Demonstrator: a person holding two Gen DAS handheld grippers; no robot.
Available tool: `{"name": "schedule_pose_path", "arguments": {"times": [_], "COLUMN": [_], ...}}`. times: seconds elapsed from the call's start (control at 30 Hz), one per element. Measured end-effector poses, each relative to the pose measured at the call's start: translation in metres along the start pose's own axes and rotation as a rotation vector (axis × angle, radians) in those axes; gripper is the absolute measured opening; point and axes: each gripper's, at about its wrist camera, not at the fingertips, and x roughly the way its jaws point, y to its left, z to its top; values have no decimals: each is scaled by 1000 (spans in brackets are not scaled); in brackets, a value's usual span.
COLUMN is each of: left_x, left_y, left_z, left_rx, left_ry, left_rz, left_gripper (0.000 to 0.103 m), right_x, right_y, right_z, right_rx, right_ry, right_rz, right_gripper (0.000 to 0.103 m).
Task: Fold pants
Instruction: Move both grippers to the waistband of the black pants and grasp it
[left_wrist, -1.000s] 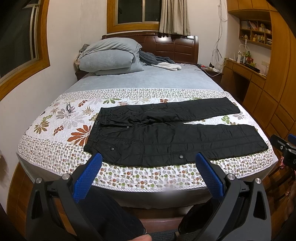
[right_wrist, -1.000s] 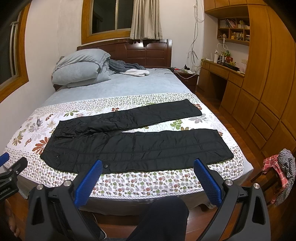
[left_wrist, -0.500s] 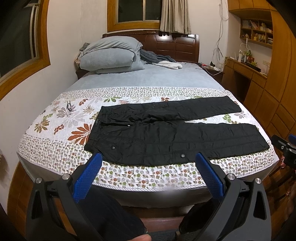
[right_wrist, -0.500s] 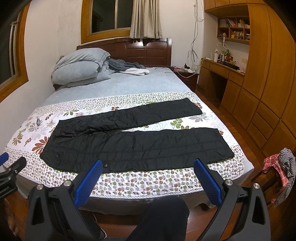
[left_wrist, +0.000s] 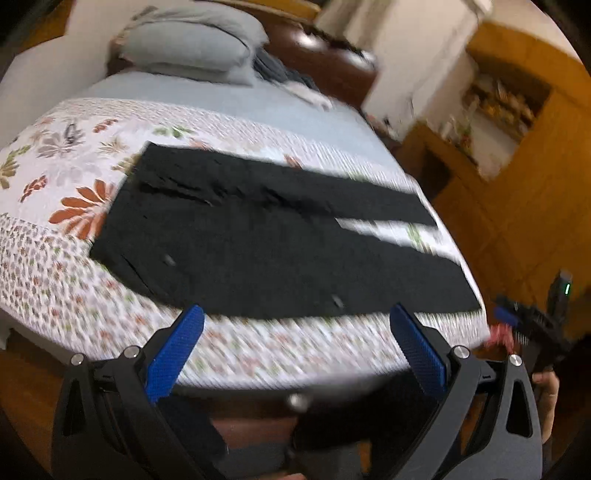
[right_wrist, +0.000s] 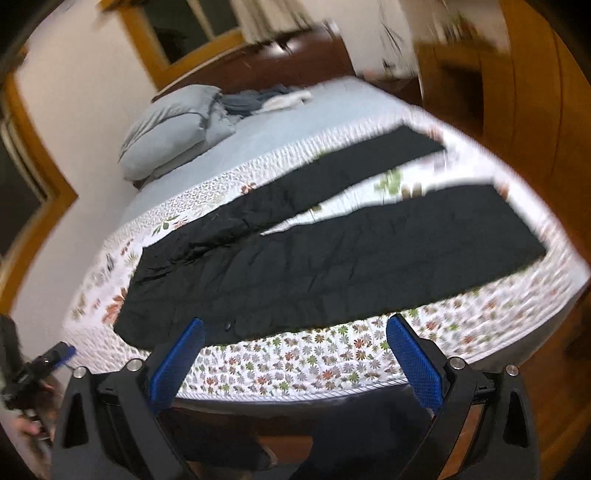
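Observation:
Black pants (left_wrist: 258, 236) (right_wrist: 314, 258) lie flat on the floral quilt (left_wrist: 48, 266) (right_wrist: 295, 365) of the bed, waist to the left, both legs stretched to the right with a gap between them. My left gripper (left_wrist: 295, 325) hangs open over the bed's near edge, just short of the pants' near side, nothing between its blue pads (left_wrist: 173, 354). My right gripper (right_wrist: 295, 336) is open too, empty, at the near edge below the near leg. Both views are blurred and tilted.
Grey pillows (left_wrist: 192, 48) (right_wrist: 166, 133) and loose clothes lie at the headboard end. Wooden cabinets (left_wrist: 524, 192) (right_wrist: 517, 92) stand to the right of the bed. The other gripper shows at each view's side edge (left_wrist: 528, 325) (right_wrist: 37, 365). A person's dark legs are below.
Both grippers have swung in closer to the bed and tilted, the left rolling one way and the right the other; the views are now motion-blurred. The pants have not moved.

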Motion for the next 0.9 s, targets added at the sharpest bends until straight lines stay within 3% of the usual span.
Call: {"name": "schedule_pose_path", "arguments": {"times": [0.1,0.17,0.23,0.47,0.73,0.9], "left_x": [6,23,53,107,151,156], "left_y": [40,70,117,206,230,219], "left_z": [10,19,27,28,33,39], "left_rx": [30,-9,-168,-462,-600,-579], "left_ry": [-87,-1,160,238,275,247], "left_rz": [99,93,36,-47,-33,-10], "left_gripper": [101,101,100,100,100,100], "right_x": [13,26,37,71,85,74], "right_y": [-36,-58,-74,-141,-186,-224], "right_z": [9,15,20,26,23,24], "right_rx": [42,83,113,257,343,431], "right_ry": [-45,-17,19,106,137,87], "right_rz": [28,13,-6,49,63,89], "right_gripper": [100,100,100,100,100,100]}}
